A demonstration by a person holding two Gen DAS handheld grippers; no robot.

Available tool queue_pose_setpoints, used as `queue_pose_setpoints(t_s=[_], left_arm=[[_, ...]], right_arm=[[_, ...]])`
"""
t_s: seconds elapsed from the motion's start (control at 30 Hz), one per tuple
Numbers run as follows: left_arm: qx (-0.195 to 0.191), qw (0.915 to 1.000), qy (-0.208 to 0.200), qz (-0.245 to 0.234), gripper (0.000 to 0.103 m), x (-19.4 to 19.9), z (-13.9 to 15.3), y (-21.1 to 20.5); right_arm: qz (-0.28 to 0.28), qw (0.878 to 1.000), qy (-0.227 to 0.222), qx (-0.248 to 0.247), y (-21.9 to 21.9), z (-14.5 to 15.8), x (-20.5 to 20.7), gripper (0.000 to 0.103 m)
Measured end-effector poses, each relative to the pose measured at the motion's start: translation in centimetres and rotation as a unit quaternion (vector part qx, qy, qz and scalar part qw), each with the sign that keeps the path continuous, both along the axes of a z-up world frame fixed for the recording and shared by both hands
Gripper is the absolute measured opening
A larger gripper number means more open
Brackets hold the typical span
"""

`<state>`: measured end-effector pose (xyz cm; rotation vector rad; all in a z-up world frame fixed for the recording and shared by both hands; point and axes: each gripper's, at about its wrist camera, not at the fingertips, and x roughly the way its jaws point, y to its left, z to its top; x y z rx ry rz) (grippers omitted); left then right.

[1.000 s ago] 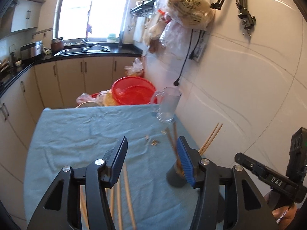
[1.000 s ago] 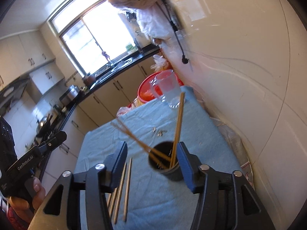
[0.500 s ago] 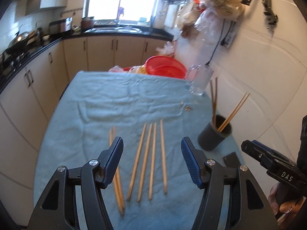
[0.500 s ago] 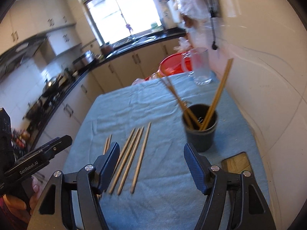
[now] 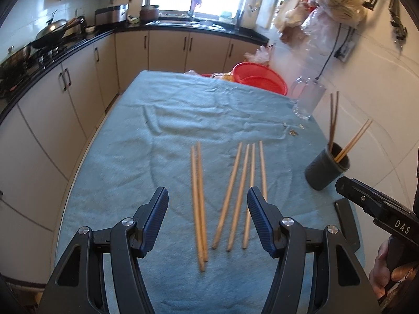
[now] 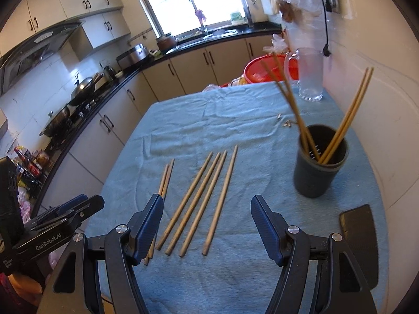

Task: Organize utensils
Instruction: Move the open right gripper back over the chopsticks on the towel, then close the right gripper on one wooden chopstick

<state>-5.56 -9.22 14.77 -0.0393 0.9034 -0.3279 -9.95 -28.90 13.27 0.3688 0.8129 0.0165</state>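
Note:
Six wooden chopsticks lie on the blue cloth [image 5: 157,130]: a touching pair [image 5: 197,204] [image 6: 165,180] on the left and four loose ones [image 5: 241,196] [image 6: 204,198] beside it. A dark cup [image 5: 326,170] [image 6: 318,167] at the right holds several chopsticks leaning apart. My left gripper [image 5: 207,201] hangs open above the near ends of the loose chopsticks, with nothing between its pads. My right gripper [image 6: 207,206] is also open and empty over the same ends, with the cup ahead to its right. Each gripper shows at the edge of the other's view.
A glass mug [image 5: 306,99] [image 6: 310,76] stands at the far right corner, with a red basin [image 5: 258,81] behind the table. A flat black object [image 6: 358,233] lies near the cup. Small crumbs [image 5: 293,132] dot the cloth. The tiled wall runs along the right side, and kitchen cabinets stand at the left.
Both grippers have pulled back from the cup and tilted down, so the loose chopsticks now lie under them. The jaws of both stand wider than a second ago.

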Motion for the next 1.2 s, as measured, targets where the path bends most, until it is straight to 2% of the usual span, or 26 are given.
queue_pose_setpoints(t_s=[0.3,0.53,0.7,0.77,1.2], left_arm=[[0.011,0.9994,0.031,0.009,0.062,1.6,-2.9,1.8],[0.019,0.9983,0.054,-0.003,0.061,4.6,-5.3,1.8],[0.019,0.9969,0.073,-0.020,0.061,7.2,-6.9,0.8],[0.020,0.9964,0.077,-0.029,0.059,8.1,-7.6,0.1],[0.039,0.9918,0.116,-0.039,0.032,12.1,-12.5,-1.9]], right_arm=[[0.002,0.999,0.048,-0.001,1.4,-3.6,3.1,0.074],[-0.008,0.997,0.080,-0.012,1.5,-6.6,6.2,0.073],[-0.011,0.995,0.099,-0.020,1.2,-8.2,8.5,0.062],[-0.011,0.994,0.108,-0.021,1.1,-8.9,9.4,0.057],[-0.023,0.991,0.131,-0.021,-0.5,-11.0,12.3,0.044]])
